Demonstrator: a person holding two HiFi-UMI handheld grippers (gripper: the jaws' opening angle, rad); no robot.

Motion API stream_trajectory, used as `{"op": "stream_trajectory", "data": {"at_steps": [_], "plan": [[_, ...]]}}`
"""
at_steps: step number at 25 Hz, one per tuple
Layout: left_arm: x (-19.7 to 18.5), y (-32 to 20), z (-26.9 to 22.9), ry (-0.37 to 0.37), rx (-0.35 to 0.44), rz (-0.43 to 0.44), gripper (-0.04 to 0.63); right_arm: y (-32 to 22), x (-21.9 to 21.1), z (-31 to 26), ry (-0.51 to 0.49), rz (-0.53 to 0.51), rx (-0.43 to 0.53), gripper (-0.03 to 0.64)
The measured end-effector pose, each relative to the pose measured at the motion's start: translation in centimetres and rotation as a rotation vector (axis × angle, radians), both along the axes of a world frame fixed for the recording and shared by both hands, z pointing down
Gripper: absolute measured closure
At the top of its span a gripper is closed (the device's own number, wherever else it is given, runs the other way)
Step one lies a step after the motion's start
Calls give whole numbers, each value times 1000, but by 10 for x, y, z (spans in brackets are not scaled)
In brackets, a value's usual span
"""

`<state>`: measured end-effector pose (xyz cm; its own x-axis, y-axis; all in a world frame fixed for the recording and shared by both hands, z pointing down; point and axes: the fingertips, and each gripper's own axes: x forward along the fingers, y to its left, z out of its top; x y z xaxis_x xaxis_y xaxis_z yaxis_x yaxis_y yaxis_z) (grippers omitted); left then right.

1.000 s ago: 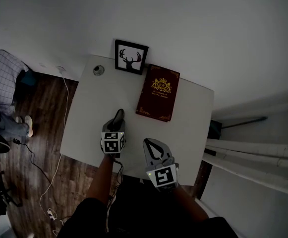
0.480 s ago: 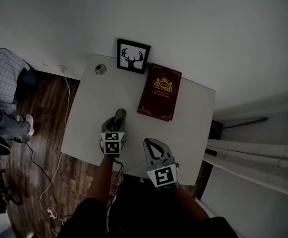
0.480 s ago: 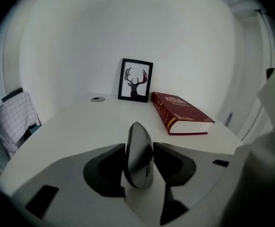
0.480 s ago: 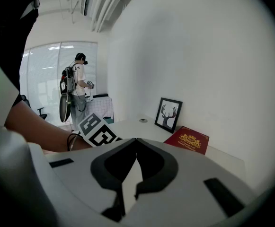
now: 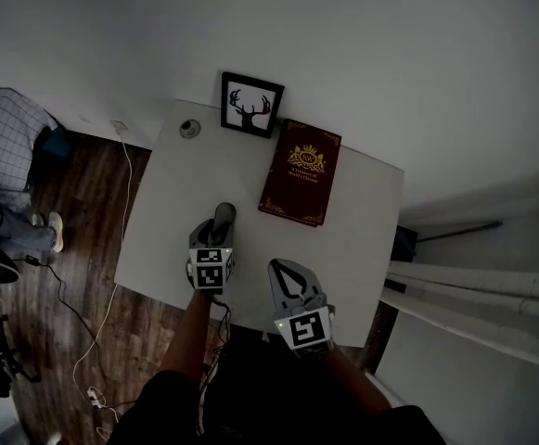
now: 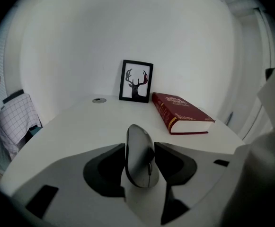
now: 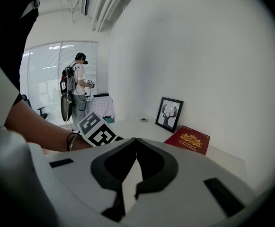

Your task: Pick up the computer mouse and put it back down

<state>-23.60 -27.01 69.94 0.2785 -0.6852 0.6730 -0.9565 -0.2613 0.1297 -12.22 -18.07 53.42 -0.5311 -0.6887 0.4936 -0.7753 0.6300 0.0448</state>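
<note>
White table (image 5: 162, 239) carries the computer mouse (image 6: 138, 164), which lies directly between the jaws of the left gripper (image 6: 140, 148); those jaws have just been opening and now stand spread, one pad just clear of the mouse's side. Right gripper (image 7: 135, 141) hangs near the front table edge, jaws pressed together on nothing. Beyond the mouse, well apart from both grippers, are a red hardcover book (image 5: 299, 172), a framed deer picture (image 5: 250, 105) and a round cable grommet (image 5: 189, 129).
</note>
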Motion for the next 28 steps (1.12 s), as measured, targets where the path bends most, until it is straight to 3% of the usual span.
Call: {"op": "stream_trajectory", "data": {"at_steps": [10,28], "plan": [[-5,2,2,49,-5,-14,396,0,-4,2,-5,-1,-5,597],[-8,8,-15,58,36,-3,399,0,-17,1,-1,-18,-1,597]]}}
